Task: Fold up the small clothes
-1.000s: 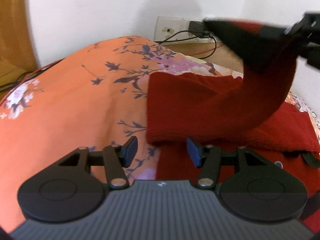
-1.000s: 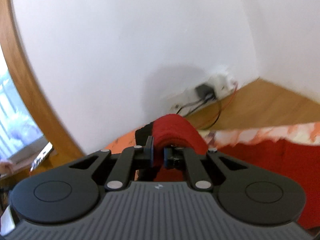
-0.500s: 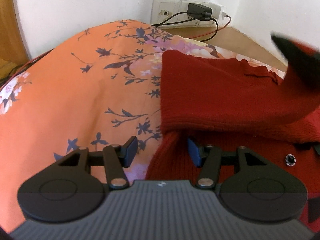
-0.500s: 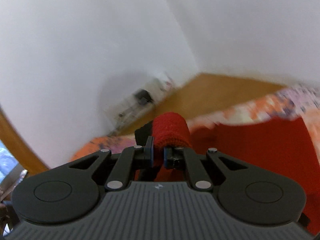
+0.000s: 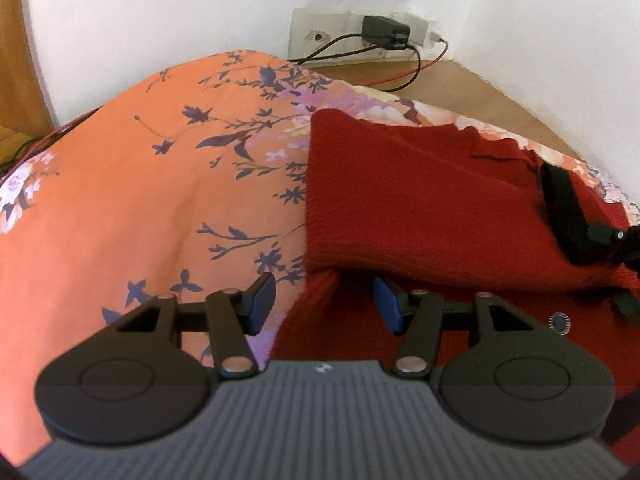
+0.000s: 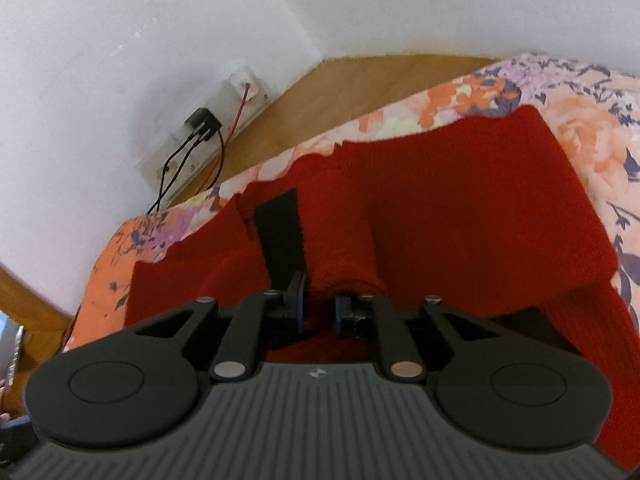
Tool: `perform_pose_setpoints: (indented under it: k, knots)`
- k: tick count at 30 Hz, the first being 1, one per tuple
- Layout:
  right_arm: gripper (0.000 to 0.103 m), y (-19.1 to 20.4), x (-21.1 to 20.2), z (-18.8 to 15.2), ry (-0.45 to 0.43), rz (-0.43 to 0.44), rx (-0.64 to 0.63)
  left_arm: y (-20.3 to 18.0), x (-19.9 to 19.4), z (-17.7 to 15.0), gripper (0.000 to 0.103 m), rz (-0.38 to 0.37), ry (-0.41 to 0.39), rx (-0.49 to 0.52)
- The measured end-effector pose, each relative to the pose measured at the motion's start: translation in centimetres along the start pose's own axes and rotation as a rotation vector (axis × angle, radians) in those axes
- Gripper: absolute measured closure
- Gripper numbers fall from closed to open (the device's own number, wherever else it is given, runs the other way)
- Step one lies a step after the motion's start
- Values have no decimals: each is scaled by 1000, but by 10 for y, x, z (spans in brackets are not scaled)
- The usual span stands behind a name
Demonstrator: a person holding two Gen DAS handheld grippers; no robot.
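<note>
- Orange floral bedsheet (image 5: 132, 200): one, covering the bed. Its left half is bare fabric, giving open room up to the sheet's far edge at the white wall (image 5: 160, 12).
- Left gripper (image 5: 324, 306): released, jaws spread wide. It hovers at the near left edge of the garment; the blue pad of the right finger (image 5: 386, 304) sits just under a folded flap.
- Dark red knitted sweater (image 5: 420, 200): one, lying flat on the right part of the sheet, with one panel folded over the body. Its left edge runs straight.
- Wall socket strip (image 5: 360, 36): one, holding one black charger (image 5: 386, 32); black and red cables trail onto the wooden ledge (image 5: 500, 100).
- Right gripper (image 6: 318, 312): clenched on a bunched red sleeve with black cuff (image 6: 340, 248), over the sweater's middle.
</note>
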State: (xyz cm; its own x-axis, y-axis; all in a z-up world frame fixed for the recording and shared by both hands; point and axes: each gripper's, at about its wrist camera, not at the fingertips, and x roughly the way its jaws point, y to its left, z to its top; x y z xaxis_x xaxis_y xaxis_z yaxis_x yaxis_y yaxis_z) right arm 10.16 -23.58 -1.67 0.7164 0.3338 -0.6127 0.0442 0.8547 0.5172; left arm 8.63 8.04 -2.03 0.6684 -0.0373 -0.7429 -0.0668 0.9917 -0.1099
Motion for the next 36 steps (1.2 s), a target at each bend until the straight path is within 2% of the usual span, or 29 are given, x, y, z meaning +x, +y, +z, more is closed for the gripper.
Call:
perform_pose_setpoints:
  k: [2, 4, 6, 10, 13, 17, 25, 29, 34, 36]
  knots:
    - [77, -3, -10, -2, 20, 18, 12, -2, -4, 1, 47, -6, -7, 5]
    - [61, -4, -19, -2, 32, 17, 2, -4, -7, 3, 47, -12, -14, 9]
    - [52, -3, -30, -3, 38, 22, -26, -6, -9, 6, 47, -18, -25, 13]
    - [39, 4, -50, -8, 30, -19, -114, -10, -11, 12, 47, -20, -42, 23]
    - [35, 10, -64, -9, -3, -73, -186, -12, -10, 18, 47, -15, -46, 33]
    - [29, 17, -77, 0, -49, -103, -261, -13, -6, 28, 47, -4, -54, 51]
    - [27, 4, -82, 22, -55, -155, -241, -5, 12, 52, 47, 46, -36, 50]
    - [26, -18, -66, 33, -53, -181, -216, -1, 25, 64, 47, 50, -35, 36]
    - [26, -47, -26, 43, -49, -242, -185, -2, 48, 74, 47, 51, -30, 3]
    - [27, -56, -11, 43, -28, -226, -167, -3, 57, 75, 47, 43, -21, -10]
